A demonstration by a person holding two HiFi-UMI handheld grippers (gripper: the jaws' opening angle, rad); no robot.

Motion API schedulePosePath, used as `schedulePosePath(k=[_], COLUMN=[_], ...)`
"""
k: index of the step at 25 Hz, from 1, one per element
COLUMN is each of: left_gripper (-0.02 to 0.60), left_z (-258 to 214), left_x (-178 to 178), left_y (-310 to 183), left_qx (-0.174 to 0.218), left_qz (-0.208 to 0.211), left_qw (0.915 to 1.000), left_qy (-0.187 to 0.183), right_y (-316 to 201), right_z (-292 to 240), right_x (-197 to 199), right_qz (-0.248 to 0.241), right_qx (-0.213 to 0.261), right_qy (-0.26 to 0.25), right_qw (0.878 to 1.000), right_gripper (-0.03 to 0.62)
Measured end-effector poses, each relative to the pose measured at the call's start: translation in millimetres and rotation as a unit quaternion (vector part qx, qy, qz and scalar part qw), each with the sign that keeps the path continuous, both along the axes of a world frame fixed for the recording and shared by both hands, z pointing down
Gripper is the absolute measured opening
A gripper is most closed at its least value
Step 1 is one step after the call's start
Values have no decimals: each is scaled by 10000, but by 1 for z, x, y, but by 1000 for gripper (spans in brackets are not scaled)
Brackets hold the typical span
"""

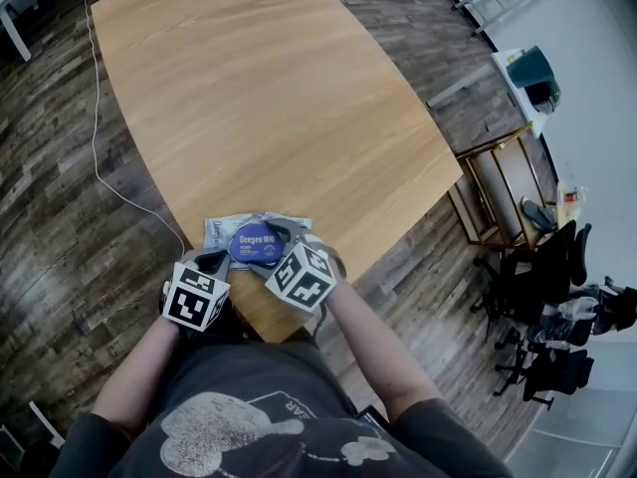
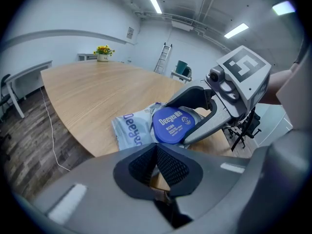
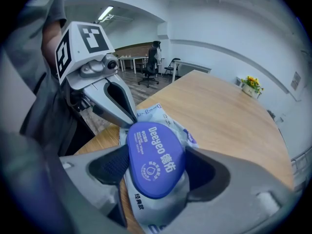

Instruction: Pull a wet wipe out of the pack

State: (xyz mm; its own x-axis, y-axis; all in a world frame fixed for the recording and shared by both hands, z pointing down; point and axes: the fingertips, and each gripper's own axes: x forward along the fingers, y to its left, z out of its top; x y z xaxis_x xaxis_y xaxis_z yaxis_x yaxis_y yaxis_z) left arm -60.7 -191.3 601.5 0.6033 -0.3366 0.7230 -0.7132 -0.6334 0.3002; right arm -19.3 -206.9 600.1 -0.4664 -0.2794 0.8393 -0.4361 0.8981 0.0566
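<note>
A pale wet wipe pack (image 1: 221,230) with a round blue lid (image 1: 253,241) lies flat near the front edge of the wooden table (image 1: 269,88). My right gripper (image 1: 272,248) is open, its wide jaws standing on either side of the lid (image 3: 156,155), and I see no pad pressing on it. My left gripper (image 1: 214,260) is shut, its tip down at the pack's near left edge. In the left gripper view its pads (image 2: 157,165) meet with nothing visible between them. That view shows the pack (image 2: 130,129) just ahead, with the right gripper (image 2: 176,124) around the lid.
A white cable (image 1: 97,118) trails over the wood floor left of the table. A gold rack (image 1: 498,187) and office chairs (image 1: 552,297) stand to the right. A flower pot (image 3: 251,84) sits at the table's far end.
</note>
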Motion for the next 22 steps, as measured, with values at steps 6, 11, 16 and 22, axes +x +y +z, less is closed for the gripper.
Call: schedulePosePath(k=[6, 11, 16, 22], left_gripper=[18, 17, 18, 18], left_z=[0, 0, 1, 2], left_x=[1, 2, 0, 0], left_y=[0, -2, -4, -8], left_qx=[-12, -56, 28, 4], left_qz=[-99, -240, -372, -337], left_qw=[9999, 9997, 9991, 9990], left_qy=[-13, -81, -193, -287], right_y=[0, -1, -3, -7], right_z=[-1, -3, -5, -12], right_x=[1, 2, -1, 0], right_qz=[-38, -22, 68, 288], right_qx=[-204, -404, -667, -1140], right_qy=[-27, -98, -173, -626], right_qw=[9998, 9991, 9976, 9911], right_gripper=[347, 344, 341, 339])
